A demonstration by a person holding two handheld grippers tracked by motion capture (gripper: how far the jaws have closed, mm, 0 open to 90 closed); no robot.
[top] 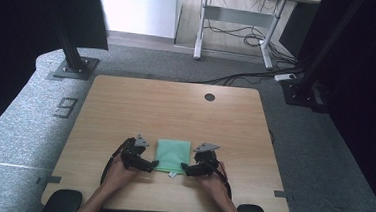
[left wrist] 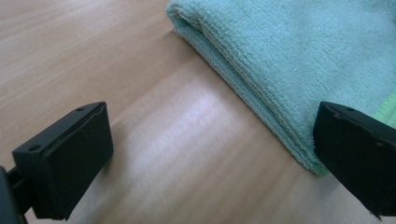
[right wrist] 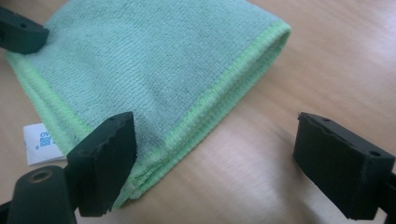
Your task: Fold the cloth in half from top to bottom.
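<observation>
A folded mint-green cloth (top: 172, 154) lies flat on the wooden table (top: 176, 105), near the front edge. A small white label (top: 171, 174) sticks out from its near side. My left gripper (top: 153, 164) sits at the cloth's near left corner and is open. In the left gripper view the left gripper (left wrist: 212, 154) has one jaw over bare wood and the other at the cloth (left wrist: 299, 60) edge. My right gripper (top: 185, 169) is at the near right corner, also open. In the right gripper view the right gripper (right wrist: 215, 163) straddles the corner of the cloth (right wrist: 154, 60), beside the label (right wrist: 41, 142).
A round cable hole (top: 209, 97) sits near the table's far edge. Beyond the table are a black post on a base plate (top: 73, 68), a white desk frame (top: 233, 34) and cables on the floor (top: 243, 77). The person's forearms come in from the front edge.
</observation>
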